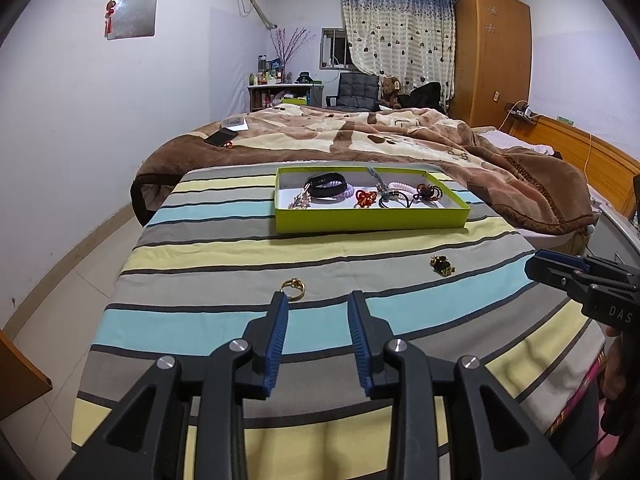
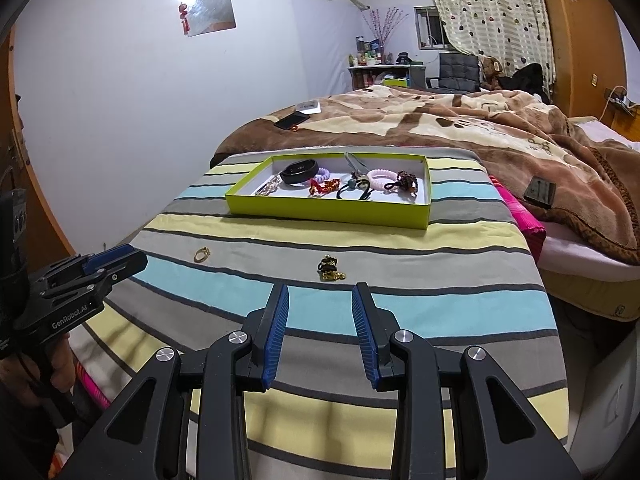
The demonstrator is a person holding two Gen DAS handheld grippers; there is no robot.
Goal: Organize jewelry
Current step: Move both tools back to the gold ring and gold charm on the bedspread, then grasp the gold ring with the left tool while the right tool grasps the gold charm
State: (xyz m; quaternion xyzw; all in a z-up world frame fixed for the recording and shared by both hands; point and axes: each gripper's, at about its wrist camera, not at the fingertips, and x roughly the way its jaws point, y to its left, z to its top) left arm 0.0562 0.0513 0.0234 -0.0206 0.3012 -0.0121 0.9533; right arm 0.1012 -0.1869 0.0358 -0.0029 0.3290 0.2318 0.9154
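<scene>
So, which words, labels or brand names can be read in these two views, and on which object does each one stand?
"DAS": on the body of the right gripper, cut off by the picture's edge.
"GenRobot.AI": on the body of the left gripper.
White box on the blanket: print too small to read.
Bottles on the far shelf: labels too blurred to read.

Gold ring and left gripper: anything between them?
Nothing: only bare striped cloth separates the gold ring from the open left gripper, seen in left wrist view.
</scene>
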